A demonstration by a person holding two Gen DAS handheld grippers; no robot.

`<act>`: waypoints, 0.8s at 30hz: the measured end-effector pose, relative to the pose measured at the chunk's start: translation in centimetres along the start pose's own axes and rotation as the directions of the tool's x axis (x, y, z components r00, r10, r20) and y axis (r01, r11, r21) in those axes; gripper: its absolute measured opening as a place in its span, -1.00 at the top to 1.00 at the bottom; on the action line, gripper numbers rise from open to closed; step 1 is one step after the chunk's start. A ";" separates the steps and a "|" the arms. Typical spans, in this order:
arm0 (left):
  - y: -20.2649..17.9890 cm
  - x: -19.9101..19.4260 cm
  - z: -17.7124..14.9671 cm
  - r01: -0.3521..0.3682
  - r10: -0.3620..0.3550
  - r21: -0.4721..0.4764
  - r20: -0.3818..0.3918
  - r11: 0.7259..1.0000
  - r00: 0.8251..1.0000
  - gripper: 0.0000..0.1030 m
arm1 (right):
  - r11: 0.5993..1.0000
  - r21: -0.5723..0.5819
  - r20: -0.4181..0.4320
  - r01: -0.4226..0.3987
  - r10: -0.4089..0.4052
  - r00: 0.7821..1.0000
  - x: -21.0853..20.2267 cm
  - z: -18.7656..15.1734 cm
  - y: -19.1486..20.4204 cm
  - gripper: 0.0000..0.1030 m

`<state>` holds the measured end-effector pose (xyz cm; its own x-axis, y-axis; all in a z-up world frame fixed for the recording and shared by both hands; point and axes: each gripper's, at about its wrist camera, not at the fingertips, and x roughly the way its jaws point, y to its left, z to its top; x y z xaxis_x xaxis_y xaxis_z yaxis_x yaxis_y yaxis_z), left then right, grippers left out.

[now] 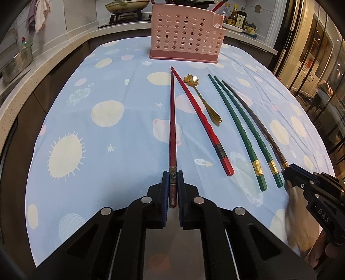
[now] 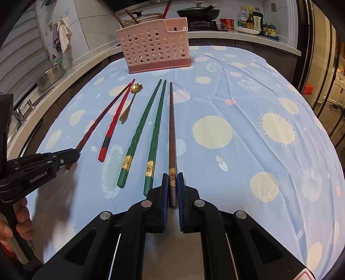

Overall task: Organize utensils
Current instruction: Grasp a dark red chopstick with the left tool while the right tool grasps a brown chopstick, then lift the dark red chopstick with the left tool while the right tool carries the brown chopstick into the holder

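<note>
Chopsticks lie in a loose fan on the tabletop (image 1: 64, 120), thick ends near, tips far toward the pink perforated utensil holder (image 1: 185, 32). The dark red chopstick (image 1: 172, 129) runs almost straight near-to-far, and the left gripper (image 1: 173, 178) has its fingers (image 1: 165, 183) closed on that chopstick's thick near end, just past the metal band. The bright red chopstick (image 1: 200, 120) lies to its right, angled so the two tips nearly meet at the far end. A gold spoon (image 1: 204, 101) with a flower-shaped handle end sits just right of the bright red one, bowl near, flower far. Further right, two green chopsticks (image 2: 148, 129) lie side by side, almost parallel, gold bands near their thick ends. The brown chopstick (image 2: 171, 133) lies rightmost, long axis near-to-far, and the right gripper (image 2: 172, 178) has its fingers (image 2: 180, 183) shut on its banded near end.

A pale blue cloth (image 2: 237, 97) printed with suns, planets and stars covers the tabletop, lightly creased. Beyond it runs a kitchen counter (image 2: 248, 36) with a gas hob, a dark wok (image 2: 198, 11), sauce bottles (image 2: 252, 19) and red cups. A steel pot (image 2: 50, 75) stands at the far left, and cloths (image 2: 62, 34) hang on the tiled wall.
</note>
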<state>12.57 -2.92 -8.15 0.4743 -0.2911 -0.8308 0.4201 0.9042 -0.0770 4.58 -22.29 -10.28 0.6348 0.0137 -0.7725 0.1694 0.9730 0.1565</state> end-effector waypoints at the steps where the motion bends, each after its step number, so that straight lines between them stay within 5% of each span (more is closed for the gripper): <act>1: 0.0 -0.2 -0.1 -0.001 0.001 -0.003 0.000 1.000 1.000 0.86 | 1.000 0.001 0.007 0.000 0.000 1.000 -0.3 0.0 0.0 0.86; 14: 0.5 -5.4 0.7 -0.006 0.008 -0.019 0.104 1.000 0.995 0.86 | 1.000 0.014 0.158 -0.009 0.007 0.987 -6.0 2.7 -0.5 0.87; 24: 1.4 -10.7 5.6 0.011 -0.003 -0.026 0.270 1.000 0.963 0.86 | 0.999 -0.002 0.324 -0.035 0.034 0.946 -10.4 8.0 -1.0 0.87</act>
<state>12.40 -0.34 3.73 0.6640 -0.3674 -0.6513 0.4047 0.9089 -0.1001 3.82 -25.20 2.56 0.8499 -0.0287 -0.5261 0.1454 0.9725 0.1819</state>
